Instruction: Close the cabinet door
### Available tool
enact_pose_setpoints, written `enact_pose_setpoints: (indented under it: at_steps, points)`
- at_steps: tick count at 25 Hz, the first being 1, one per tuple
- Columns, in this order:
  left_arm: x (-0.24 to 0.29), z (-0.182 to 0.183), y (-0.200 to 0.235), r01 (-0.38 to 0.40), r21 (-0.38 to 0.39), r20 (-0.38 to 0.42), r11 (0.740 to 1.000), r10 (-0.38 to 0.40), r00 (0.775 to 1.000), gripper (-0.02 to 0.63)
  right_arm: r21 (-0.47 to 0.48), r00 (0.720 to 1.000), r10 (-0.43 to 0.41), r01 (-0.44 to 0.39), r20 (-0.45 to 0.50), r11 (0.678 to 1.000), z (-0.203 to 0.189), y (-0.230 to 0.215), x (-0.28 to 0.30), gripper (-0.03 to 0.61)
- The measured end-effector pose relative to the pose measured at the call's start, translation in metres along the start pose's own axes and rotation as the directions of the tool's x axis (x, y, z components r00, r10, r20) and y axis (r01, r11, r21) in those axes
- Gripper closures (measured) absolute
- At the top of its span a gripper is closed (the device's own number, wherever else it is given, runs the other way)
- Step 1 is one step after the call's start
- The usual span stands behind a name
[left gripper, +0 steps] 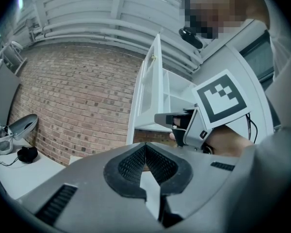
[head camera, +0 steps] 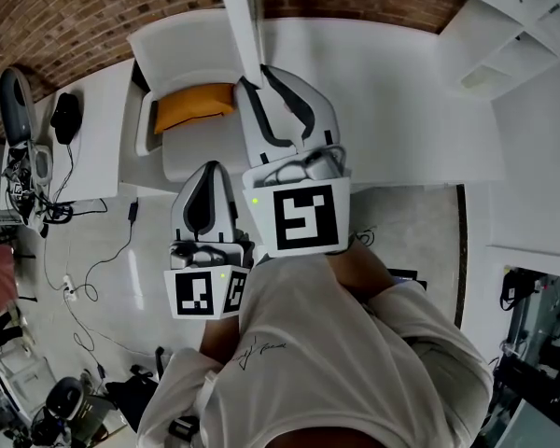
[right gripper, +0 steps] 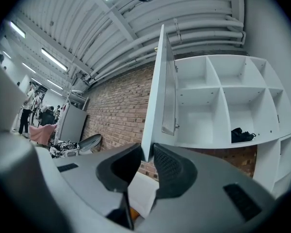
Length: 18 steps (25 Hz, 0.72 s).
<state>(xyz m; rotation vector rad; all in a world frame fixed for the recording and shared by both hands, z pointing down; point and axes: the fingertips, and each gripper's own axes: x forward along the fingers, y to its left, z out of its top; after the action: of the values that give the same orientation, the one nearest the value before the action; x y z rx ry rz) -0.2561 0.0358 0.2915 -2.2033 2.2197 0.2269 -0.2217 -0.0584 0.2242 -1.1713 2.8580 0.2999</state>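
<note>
With our right gripper [right gripper: 148, 154] fingers clamped on the lower edge of the tall white cabinet door [right gripper: 157, 96], which stands wide open beside the white shelved cabinet [right gripper: 223, 101], we should swing it smoothly along its hinge arc, left gripper [left gripper: 145, 147] fingers together, empty.

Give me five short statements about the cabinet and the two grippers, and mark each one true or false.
1. The cabinet door stands open. True.
2. The right gripper is closed on the door's lower edge. True.
3. The left gripper holds the door too. False: its jaws are together on nothing.
4. Every compartment of the cabinet is empty. False: a dark item lies in one.
5. A brick wall runs behind the cabinet. True.
</note>
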Motion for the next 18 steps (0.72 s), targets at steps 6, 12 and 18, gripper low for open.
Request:
enact_pose_setpoints:
  at_steps: [6, 12, 18]
  points:
    - [0.006, -0.001, -0.01, 0.024, 0.003, -0.008, 1.0, -0.024, 1.0, 0.597, 0.01, 1.0, -0.009, 0.009, -0.005, 1.0, -0.001, -0.012, -0.005, 0.497]
    - [0.012, -0.001, -0.022, 0.053, 0.004, -0.006, 0.999, -0.053, 0.999, 0.597, 0.031, 1.0, -0.02, 0.021, -0.005, 0.999, -0.002, -0.024, -0.011, 0.5]
    - [0.022, -0.004, -0.031, 0.085, 0.002, -0.014, 0.996, -0.085, 0.996, 0.597, 0.045, 0.999, -0.033, 0.033, -0.01, 0.998, -0.005, -0.036, -0.015, 0.503]
